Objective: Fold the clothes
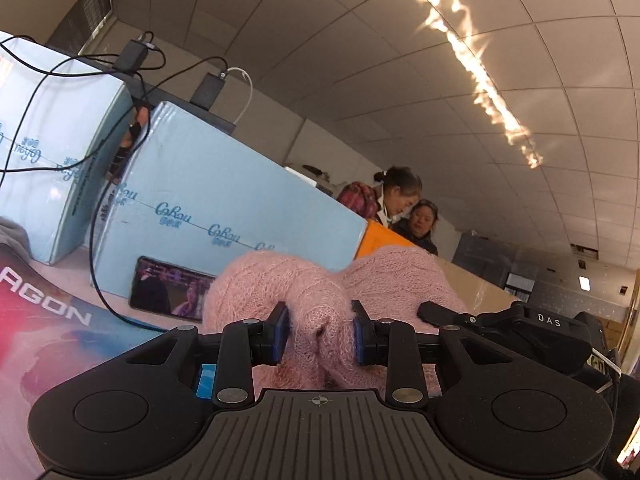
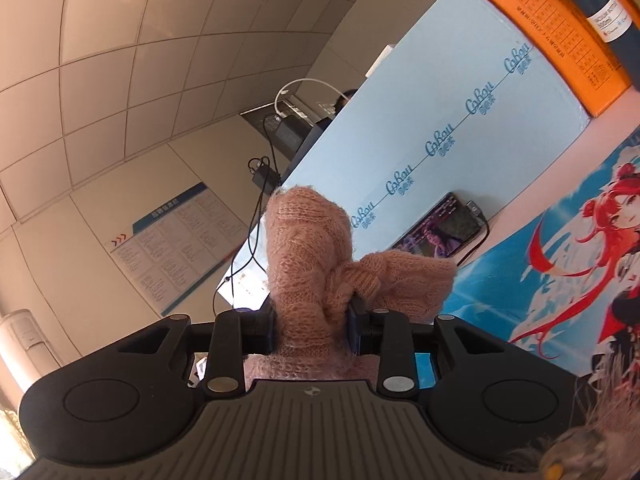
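A fuzzy pink knitted sweater [image 1: 304, 284] is bunched between the fingers of my left gripper [image 1: 320, 330], which is shut on it and holds it up off the table. The right gripper's black body [image 1: 520, 328] shows just to the right of it, against the same fabric. In the right wrist view my right gripper [image 2: 314, 326] is shut on another bunch of the pink sweater [image 2: 308, 248], which stands up between its fingers. Both cameras tilt up toward the ceiling. The rest of the garment is hidden below the grippers.
Light blue boxes [image 1: 224, 200] stand behind, with chargers and black cables [image 1: 96, 240] on and over them. A phone [image 1: 170, 290] leans against a box. A printed mat [image 2: 560, 264] covers the table. An orange box [image 2: 552, 32] holds a dark bottle [image 2: 592, 8]. Two people [image 1: 400, 208] stand beyond.
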Demonstrator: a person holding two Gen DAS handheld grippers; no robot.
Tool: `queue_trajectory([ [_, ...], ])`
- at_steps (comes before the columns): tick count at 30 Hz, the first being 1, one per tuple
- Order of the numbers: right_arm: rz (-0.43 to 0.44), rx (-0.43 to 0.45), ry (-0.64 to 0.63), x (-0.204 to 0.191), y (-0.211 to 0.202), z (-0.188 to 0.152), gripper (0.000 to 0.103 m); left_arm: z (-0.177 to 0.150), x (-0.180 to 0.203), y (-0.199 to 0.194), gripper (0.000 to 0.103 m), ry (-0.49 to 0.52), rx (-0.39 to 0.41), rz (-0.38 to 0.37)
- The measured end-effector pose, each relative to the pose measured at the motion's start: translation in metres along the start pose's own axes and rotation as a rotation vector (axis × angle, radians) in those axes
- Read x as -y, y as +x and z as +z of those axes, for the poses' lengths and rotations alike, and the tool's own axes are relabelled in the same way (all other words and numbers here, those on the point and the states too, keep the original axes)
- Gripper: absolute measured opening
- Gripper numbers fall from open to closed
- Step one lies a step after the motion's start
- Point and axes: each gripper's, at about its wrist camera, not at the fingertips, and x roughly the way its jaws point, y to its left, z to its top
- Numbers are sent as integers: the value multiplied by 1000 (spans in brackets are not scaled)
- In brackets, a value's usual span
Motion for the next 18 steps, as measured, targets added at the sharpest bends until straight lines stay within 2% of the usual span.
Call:
queue_trajectory([
  [3, -89, -14, 2, 21, -21, 0, 31, -12, 18, 24, 30, 67, -80, 33],
  [6, -175, -55, -1, 40, -32, -6, 37, -22, 29, 39, 30, 132, -149, 103],
  [7, -191, -62, 1, 47, -32, -9, 41, -24, 32, 42, 30, 149, -165, 131],
  [9, -213, -63, 25, 56, -32, -12, 66, -28, 36, 47, 31, 190, -192, 195],
  [10, -212, -57, 43, 58, -34, -11, 71, -29, 38, 50, 33, 212, -205, 229],
  [12, -197, -22, 70, 61, -42, -11, 85, -31, 44, 52, 47, 262, -208, 314],
  [13, -193, 5, 82, 62, -47, -10, 88, -32, 49, 52, 63, 289, -197, 361],
  [14, -196, 29, 92, 62, -52, -10, 91, -33, 54, 51, 74, 318, -181, 399],
  [16, -208, 63, 118, 65, -57, -8, 94, -34, 67, 50, 81, 375, -142, 422],
  [18, -200, 83, 160, 71, -60, -5, 94, -36, 82, 50, 86, 425, -114, 390],
])
